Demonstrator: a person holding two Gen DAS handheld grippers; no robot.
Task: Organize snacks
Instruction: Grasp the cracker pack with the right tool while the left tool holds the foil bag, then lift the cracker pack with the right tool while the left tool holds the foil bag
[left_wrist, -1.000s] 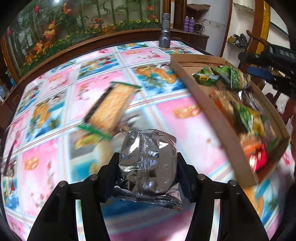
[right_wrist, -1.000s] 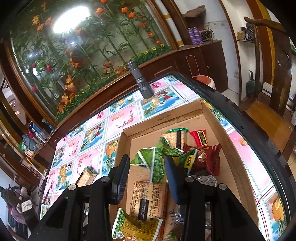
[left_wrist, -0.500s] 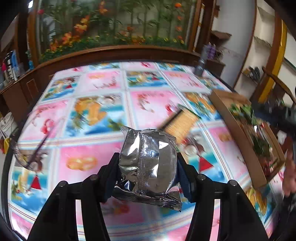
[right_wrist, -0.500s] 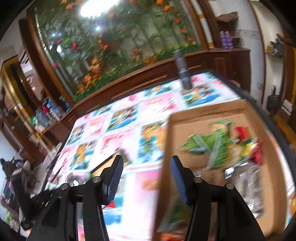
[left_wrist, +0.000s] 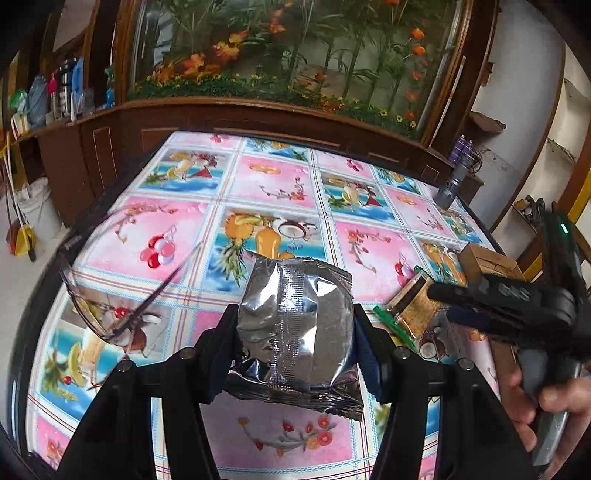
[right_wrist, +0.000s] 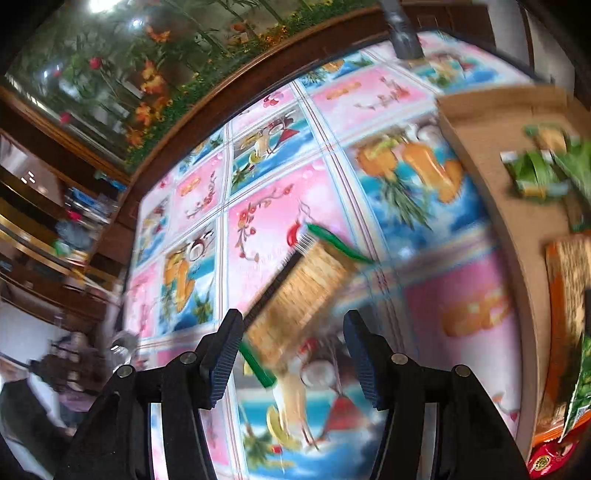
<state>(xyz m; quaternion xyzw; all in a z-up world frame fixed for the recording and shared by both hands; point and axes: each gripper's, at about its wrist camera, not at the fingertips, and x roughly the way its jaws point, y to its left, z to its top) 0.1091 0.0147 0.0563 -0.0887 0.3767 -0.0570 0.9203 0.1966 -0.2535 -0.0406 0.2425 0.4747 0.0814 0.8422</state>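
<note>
Glossy fruit-print tablecloth (left_wrist: 280, 192) fills the frame; my left gripper (left_wrist: 295, 334) grasps a crinkled silver packet (left_wrist: 295, 328), my right gripper (right_wrist: 291, 354) spread over a woven-looking cracker packet (right_wrist: 306, 284).

- I can read no full word, brand or number in either view.
- On the right gripper's (left_wrist: 439, 306) black body, in my left wrist view, raised marks sit on the casing; they look like letters, too blurred for me to spell.
- The silver packet (left_wrist: 295, 325) shows me only bare foil and a seam.
- The biscuit packet (right_wrist: 299, 291) has a dark strip along 1 edge; any print there is smeared.
- The red packet (right_wrist: 546, 461) in the cardboard box (right_wrist: 517, 258) carries a round yellow emblem, unreadable to me.
</note>
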